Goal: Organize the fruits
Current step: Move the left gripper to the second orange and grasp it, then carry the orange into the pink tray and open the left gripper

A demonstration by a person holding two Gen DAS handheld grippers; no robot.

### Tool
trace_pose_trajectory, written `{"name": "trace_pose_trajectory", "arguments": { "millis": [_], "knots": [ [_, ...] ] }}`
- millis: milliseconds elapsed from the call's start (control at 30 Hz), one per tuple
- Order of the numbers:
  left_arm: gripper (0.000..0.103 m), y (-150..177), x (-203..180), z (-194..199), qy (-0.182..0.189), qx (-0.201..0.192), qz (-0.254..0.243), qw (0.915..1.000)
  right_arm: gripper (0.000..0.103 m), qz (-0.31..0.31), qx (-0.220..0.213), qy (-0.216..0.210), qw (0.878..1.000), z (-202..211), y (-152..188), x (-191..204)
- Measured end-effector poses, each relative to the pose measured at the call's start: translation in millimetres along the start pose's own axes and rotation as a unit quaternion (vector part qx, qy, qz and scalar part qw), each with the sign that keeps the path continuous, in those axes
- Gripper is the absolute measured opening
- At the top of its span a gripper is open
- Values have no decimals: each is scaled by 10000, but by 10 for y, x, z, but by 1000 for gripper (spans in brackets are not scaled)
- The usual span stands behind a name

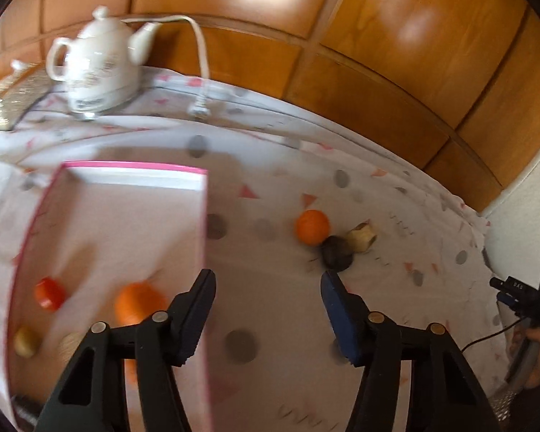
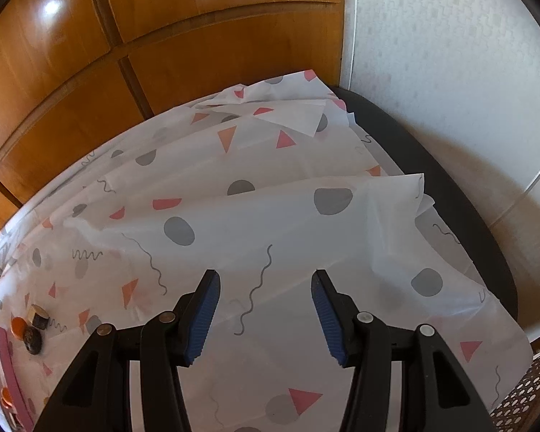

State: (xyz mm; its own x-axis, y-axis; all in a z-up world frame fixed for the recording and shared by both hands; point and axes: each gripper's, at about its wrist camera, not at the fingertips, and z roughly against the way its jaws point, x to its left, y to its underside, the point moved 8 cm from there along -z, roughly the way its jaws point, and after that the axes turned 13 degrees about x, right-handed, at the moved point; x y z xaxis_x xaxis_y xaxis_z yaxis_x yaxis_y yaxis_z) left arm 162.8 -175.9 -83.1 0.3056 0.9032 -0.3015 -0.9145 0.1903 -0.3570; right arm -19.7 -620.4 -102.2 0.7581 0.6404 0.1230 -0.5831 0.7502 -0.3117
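My left gripper [image 1: 266, 288] hangs open with nothing between its jaws, above the cloth [image 1: 277, 194] just right of the tray's [image 1: 133, 176] right wall. Inside the tray sit a red fruit [image 1: 49, 293], an orange [image 1: 136, 304] and a yellowish piece [image 1: 27, 341], all blurred. Outside, ahead and to the right, a second orange [image 1: 312, 226] touches a dark fruit [image 1: 337, 252], with a pale piece [image 1: 363, 237] just behind; bare cloth lies between them and the tray. A kettle [image 1: 97, 64] stands far left by the wooden panels [image 1: 396, 54]. My right gripper [image 2: 266, 297] is open and empty too, over clear cloth that ends at a dark edge [image 2: 450, 187] near the wall [image 2: 450, 54].
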Motion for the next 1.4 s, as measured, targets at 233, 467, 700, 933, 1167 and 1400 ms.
{"name": "trace_pose_trajectory", "arguments": {
  "millis": [233,467,700,933,1167,1400],
  "knots": [
    [60,-312,-278,-567,272,519,150,9982,54,-63,66,-160,9998,-11,-2,3],
    [63,-623,-424,-949,133,636,192,9977,54,-14,108,-235,9997,-22,-4,32],
    [38,-601,-381,-1171,129,889,167,9958,54,64,88,-254,9996,-9,-2,64],
    [38,-526,-161,-611,292,409,361,9981,54,89,62,-296,9995,7,-14,67],
    [38,-496,478,62,223,-178,943,9951,54,119,46,-322,9994,25,-11,82],
    [38,-188,1262,605,27,-617,1683,9838,54,91,13,-304,9995,38,-4,72]
  ]
}}
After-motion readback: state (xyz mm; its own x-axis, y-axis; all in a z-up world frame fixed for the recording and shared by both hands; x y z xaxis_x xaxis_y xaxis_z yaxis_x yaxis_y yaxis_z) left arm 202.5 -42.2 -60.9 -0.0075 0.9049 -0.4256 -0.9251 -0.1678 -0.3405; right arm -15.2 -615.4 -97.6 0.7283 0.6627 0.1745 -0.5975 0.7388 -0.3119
